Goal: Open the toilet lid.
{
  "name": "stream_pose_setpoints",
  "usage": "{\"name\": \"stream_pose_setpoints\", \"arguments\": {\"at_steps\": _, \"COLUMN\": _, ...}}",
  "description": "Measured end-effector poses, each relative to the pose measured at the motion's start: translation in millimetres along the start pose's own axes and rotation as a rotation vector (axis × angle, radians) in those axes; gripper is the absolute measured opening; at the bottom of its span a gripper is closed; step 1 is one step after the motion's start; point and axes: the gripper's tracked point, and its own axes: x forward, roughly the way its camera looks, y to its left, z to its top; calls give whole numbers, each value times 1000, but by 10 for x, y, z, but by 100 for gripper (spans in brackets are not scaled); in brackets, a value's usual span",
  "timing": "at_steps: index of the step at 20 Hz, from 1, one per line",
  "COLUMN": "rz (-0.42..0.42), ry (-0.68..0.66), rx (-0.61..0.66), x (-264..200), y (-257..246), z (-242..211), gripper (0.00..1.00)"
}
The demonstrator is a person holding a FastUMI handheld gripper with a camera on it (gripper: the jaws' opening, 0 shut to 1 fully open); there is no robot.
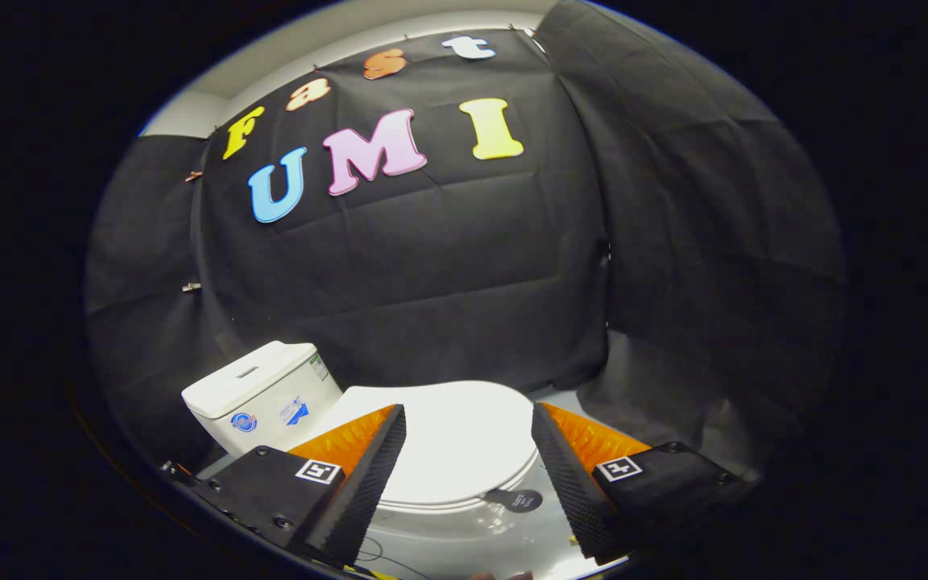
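A white toilet stands just ahead of and below my gripper [468,415]. Its lid [456,443] lies flat and closed over the seat, seen between my two fingers. The cistern [258,395] sits to the left, beyond the left finger [375,459]. A small dark round tag [515,499] lies at the lid's front rim, near the right finger [561,467]. Both fingers, black with orange backs, stand wide apart above the lid with nothing held between them.
Black cloth walls [432,266] close in behind the toilet and on the right. A strip of pale floor [561,399] shows beyond the bowl. Thin cables [375,552] run below the left finger.
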Motion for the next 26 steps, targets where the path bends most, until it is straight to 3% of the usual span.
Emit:
{"name": "stream_pose_setpoints", "arguments": {"at_steps": 6, "rz": -59, "ry": 150, "rx": 230, "x": 113, "y": -483, "z": -600, "gripper": 99}}
{"name": "stream_pose_setpoints", "arguments": {"at_steps": 13, "rz": -72, "ry": 282, "rx": 488, "x": 451, "y": -779, "z": -1128, "gripper": 99}}
{"name": "stream_pose_setpoints", "arguments": {"at_steps": 17, "rz": -50, "ry": 317, "rx": 696, "x": 575, "y": -845, "z": -1310, "gripper": 97}}
{"name": "stream_pose_setpoints", "arguments": {"at_steps": 20, "rz": -23, "ry": 322, "rx": 776, "x": 683, "y": -820, "z": -1389, "gripper": 94}}
{"name": "stream_pose_setpoints", "arguments": {"at_steps": 24, "rz": -61, "ry": 395, "rx": 814, "x": 830, "y": -896, "z": -1628, "gripper": 50}}
{"name": "stream_pose_setpoints", "arguments": {"at_steps": 26, "rz": -80, "ry": 387, "rx": 922, "x": 855, "y": -916, "z": -1551, "gripper": 28}}
